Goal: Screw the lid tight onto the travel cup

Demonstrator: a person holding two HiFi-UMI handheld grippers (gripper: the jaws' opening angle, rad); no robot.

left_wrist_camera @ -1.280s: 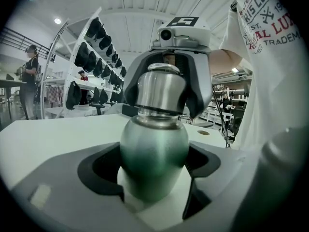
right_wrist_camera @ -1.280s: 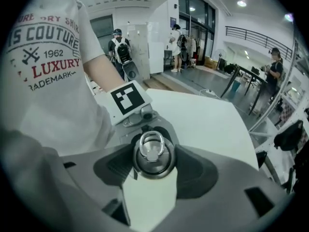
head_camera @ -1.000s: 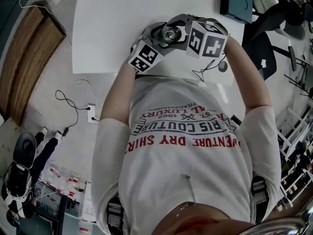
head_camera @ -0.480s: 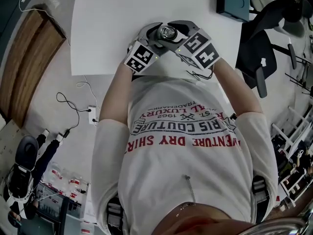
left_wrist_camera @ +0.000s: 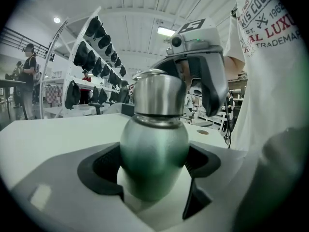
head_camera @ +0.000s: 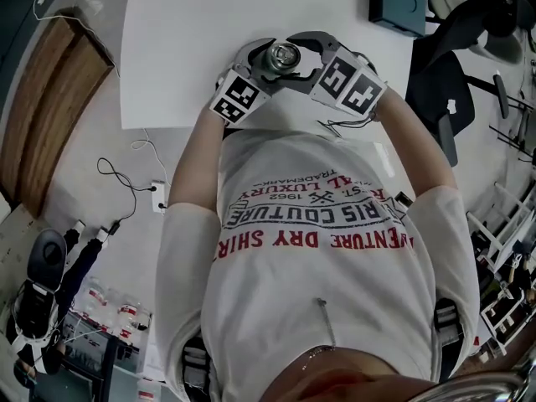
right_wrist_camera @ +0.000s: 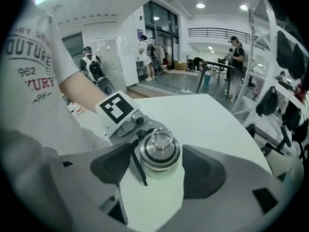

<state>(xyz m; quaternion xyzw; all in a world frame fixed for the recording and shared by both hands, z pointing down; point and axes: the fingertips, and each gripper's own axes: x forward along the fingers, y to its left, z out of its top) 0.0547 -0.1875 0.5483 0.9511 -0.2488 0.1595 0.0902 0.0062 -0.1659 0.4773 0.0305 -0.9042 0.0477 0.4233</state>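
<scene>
The travel cup has a green body (left_wrist_camera: 153, 153) and a steel lid (left_wrist_camera: 159, 94) with a ring on top. It stands upright over the near edge of the white table (head_camera: 193, 48). My left gripper (left_wrist_camera: 154, 166) is shut on the cup's body, one pad on each side. My right gripper (right_wrist_camera: 159, 166) reaches down over the lid (right_wrist_camera: 160, 151) from the right. Its jaws have just been opening, and they now stand open with the lid between them and a gap on each side. In the head view the lid (head_camera: 283, 55) shows between both grippers' marker cubes.
A dark box (head_camera: 404, 2) lies at the table's back right corner. A black office chair (head_camera: 448, 90) stands to the right of the table. A thin cable (head_camera: 343, 126) hangs at the table's near edge, under my right hand.
The right gripper has rolled about the lid and its marker cube has shifted a little to the right. Its jaws stand wider than before. The left gripper and the cup have not moved.
</scene>
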